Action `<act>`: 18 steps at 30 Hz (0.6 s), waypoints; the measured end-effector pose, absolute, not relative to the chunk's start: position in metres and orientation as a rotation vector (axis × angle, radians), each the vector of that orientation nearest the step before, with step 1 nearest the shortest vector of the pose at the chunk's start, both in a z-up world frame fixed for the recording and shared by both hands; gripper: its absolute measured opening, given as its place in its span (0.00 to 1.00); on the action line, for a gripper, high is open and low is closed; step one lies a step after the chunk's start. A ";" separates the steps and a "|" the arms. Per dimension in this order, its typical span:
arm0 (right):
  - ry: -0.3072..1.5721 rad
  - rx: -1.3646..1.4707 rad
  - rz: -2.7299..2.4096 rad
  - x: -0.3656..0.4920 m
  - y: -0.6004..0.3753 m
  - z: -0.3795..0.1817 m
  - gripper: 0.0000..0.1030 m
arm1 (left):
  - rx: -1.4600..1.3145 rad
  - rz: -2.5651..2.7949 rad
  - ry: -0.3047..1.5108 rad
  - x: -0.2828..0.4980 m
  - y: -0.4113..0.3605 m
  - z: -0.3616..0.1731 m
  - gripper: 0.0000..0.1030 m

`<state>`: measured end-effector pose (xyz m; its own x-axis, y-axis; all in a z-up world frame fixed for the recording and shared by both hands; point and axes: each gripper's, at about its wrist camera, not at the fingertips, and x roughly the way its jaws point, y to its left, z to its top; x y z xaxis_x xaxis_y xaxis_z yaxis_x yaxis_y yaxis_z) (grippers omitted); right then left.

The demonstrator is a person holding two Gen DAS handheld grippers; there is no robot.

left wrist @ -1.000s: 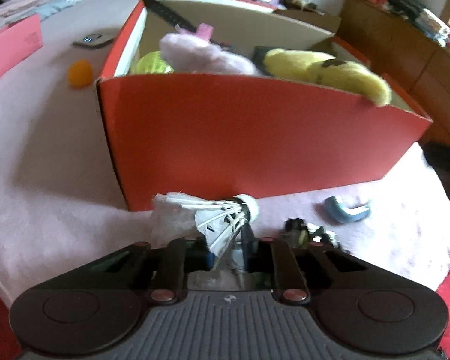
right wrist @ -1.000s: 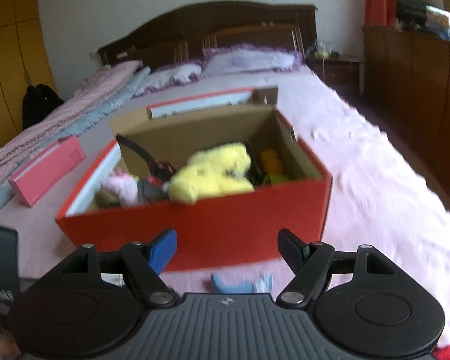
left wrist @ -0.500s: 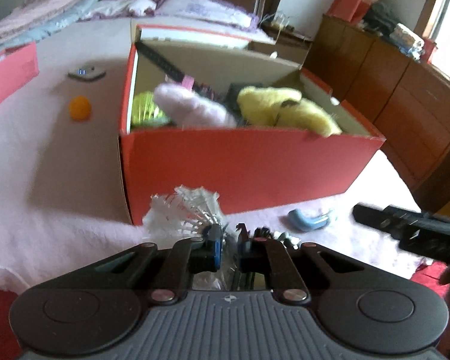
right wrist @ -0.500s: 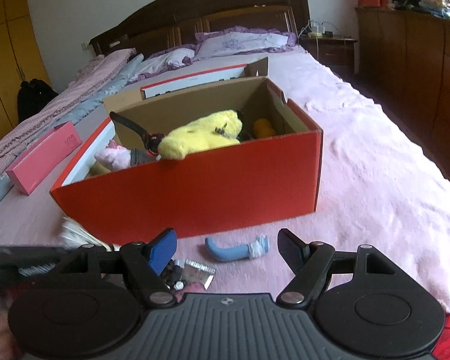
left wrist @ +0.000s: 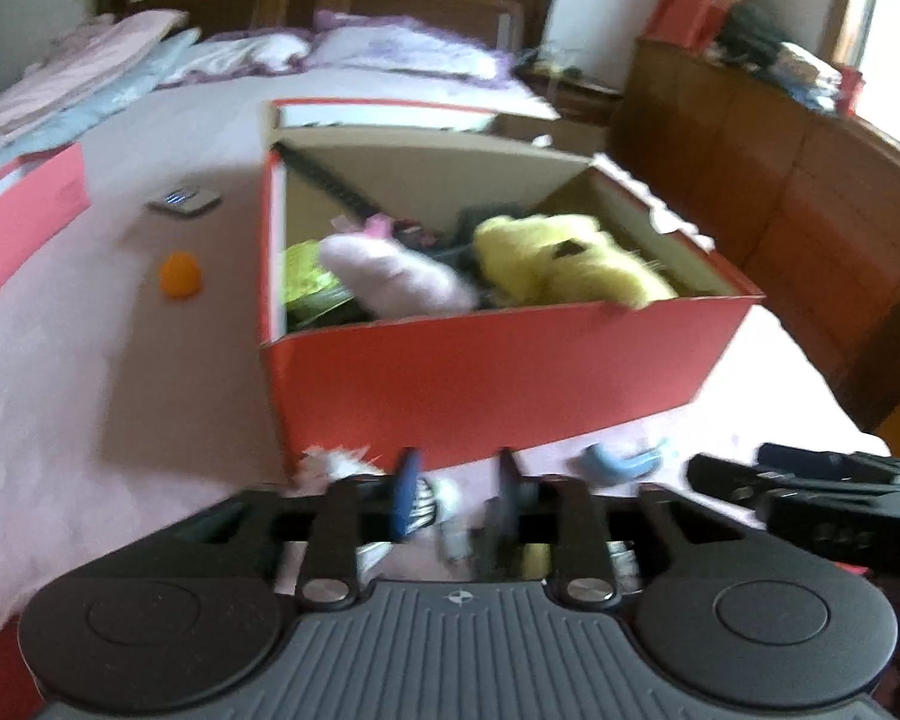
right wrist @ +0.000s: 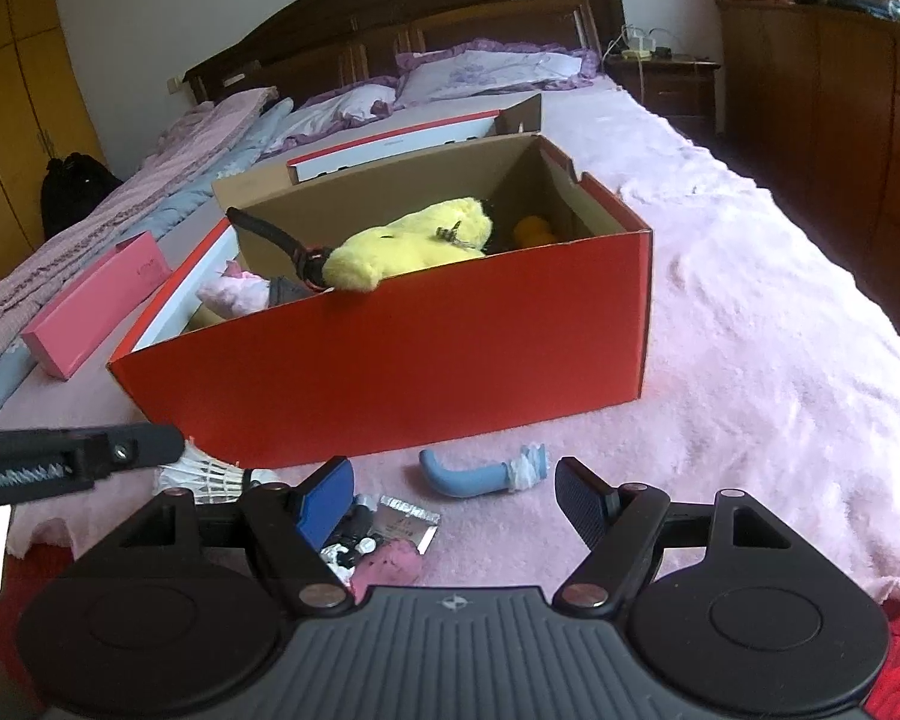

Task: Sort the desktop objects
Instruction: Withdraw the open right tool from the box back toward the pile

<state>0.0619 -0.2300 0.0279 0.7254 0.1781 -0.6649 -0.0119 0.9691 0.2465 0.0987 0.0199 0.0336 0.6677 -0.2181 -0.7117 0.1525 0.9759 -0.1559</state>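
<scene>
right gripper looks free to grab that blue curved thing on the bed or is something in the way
Probably yes: the right gripper is open and empty, and the blue curved piece lies on bare blanket just ahead, apart from the red box.

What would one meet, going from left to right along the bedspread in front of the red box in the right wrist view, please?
The other gripper's black finger → white shuttlecock → silver foil packet → blue curved piece.

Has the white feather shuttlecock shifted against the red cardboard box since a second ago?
Yes. The white feather shuttlecock now lies on the bedspread, closer to the red cardboard box, by its near corner.
</scene>
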 end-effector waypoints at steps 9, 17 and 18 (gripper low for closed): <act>0.762 0.158 0.294 0.082 -0.180 0.036 0.74 | -0.114 -0.139 0.881 0.101 0.055 0.005 0.48; 0.824 0.141 0.423 0.113 -0.140 0.032 0.71 | -0.147 -0.189 0.933 0.115 0.055 -0.028 0.40; 0.837 0.142 0.439 0.117 -0.137 0.030 0.71 | -0.154 -0.191 0.933 0.116 0.055 -0.030 0.40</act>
<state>0.1172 -0.1371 0.0305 0.5867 0.4301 -0.6862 -0.3204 0.9014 0.2911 0.1164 0.0555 -0.0297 0.5808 -0.2288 -0.7812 0.0961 0.9723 -0.2133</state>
